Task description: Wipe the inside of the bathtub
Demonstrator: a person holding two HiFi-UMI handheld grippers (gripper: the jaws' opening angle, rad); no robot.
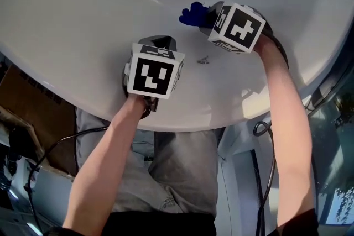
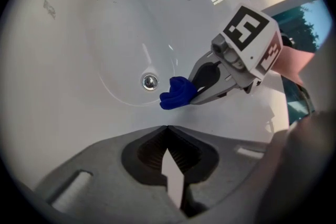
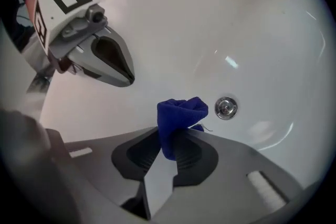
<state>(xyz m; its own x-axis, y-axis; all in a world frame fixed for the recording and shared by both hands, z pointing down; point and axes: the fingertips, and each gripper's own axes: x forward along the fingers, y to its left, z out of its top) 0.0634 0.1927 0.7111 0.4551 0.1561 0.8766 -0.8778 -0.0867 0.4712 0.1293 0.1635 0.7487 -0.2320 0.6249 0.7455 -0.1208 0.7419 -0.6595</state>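
right gripper view: the right tongs [image 3: 169, 136] are clamped on a bunched blue cloth [image 3: 181, 113] over the bathtub [image 3: 236, 34] wall, with the drain [image 3: 226, 107] just beyond their tips. the left tongs [image 2: 167, 128] are pressed together, empty. the cloth looks soft, light and floppy, so a pinch on its folded middle likely suits it best.

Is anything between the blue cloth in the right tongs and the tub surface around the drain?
Nothing visible. The right tongs grip the blue cloth near the drain, with only bare white bathtub surface ahead. The left tongs, shut and empty, sit off to the side.
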